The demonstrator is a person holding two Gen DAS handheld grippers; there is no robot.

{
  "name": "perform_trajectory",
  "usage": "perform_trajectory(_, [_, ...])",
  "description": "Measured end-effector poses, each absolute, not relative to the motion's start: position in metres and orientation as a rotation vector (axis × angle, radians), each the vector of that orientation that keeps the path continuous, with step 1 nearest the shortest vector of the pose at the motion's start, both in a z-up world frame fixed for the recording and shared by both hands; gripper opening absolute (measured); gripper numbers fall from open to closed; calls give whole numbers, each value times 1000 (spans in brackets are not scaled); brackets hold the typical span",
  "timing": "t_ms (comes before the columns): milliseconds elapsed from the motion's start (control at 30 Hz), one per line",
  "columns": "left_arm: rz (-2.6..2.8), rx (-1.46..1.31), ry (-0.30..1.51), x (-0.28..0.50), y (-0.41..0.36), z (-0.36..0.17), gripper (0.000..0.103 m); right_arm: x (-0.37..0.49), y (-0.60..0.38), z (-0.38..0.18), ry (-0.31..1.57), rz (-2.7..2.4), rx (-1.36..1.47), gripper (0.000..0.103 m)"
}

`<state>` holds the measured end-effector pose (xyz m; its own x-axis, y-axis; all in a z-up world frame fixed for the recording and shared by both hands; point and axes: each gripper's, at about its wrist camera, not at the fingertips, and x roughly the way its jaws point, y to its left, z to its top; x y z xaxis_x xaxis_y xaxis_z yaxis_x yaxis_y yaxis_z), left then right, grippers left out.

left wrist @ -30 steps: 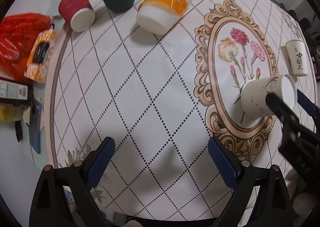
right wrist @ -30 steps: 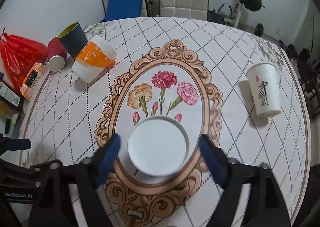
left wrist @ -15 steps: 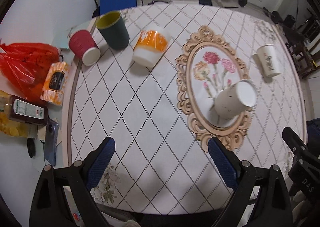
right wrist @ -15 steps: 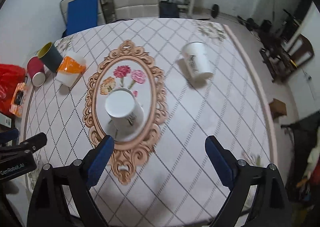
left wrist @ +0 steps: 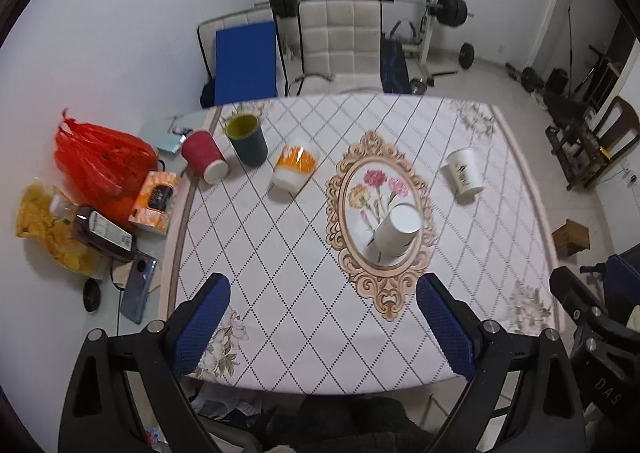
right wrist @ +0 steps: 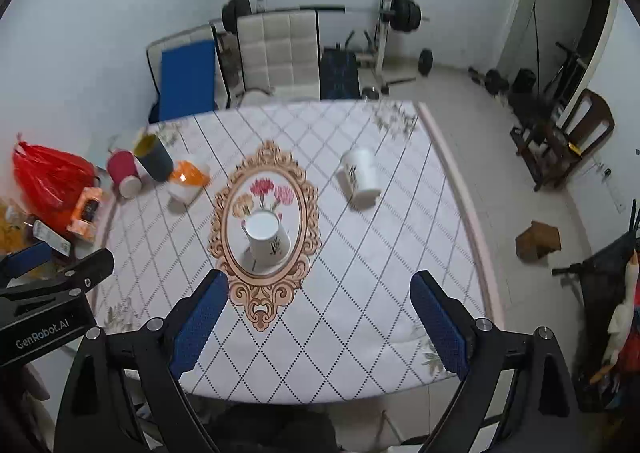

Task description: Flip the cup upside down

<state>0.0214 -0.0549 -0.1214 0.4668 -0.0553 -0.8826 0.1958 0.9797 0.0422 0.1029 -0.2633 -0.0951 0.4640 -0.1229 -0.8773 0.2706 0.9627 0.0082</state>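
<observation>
A white paper cup (left wrist: 397, 230) stands upside down, base up, inside the oval flower frame printed on the tablecloth (left wrist: 304, 253); it also shows in the right wrist view (right wrist: 267, 239). My left gripper (left wrist: 323, 319) is open and empty, held high above the table's near edge. My right gripper (right wrist: 319, 319) is open and empty too, also high above the near edge. Both are well clear of the cup. A second white cup (left wrist: 463, 172) stands upside down at the right; the right wrist view (right wrist: 360, 177) shows it as well.
An orange-and-white cup (left wrist: 294, 172), a dark green cup (left wrist: 247, 139) and a red cup (left wrist: 204, 157) sit at the far left of the table. A red bag (left wrist: 100, 165), tissue pack (left wrist: 155, 202), bottle (left wrist: 102, 231) and phone (left wrist: 138, 289) lie left of it. Chairs and gym gear stand beyond.
Both grippers pulled back and rose far above the table. The right gripper, which was around the upside-down cup, has left it standing in the oval frame.
</observation>
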Motion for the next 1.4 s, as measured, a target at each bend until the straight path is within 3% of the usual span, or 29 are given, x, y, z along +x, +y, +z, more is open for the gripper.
perform_trajectory(333, [-156,110,1007,-34,-47,-57,95,45,-269,5,950,-216,164,95])
perform_trajectory(633, [-149,93,969,-62,-46,-29,95,13,-258,58,886,-194,130,98])
perform_trajectory(1400, [-120,94,959,-72,-50,-31,95,18,-263,49,911,-194,100,98])
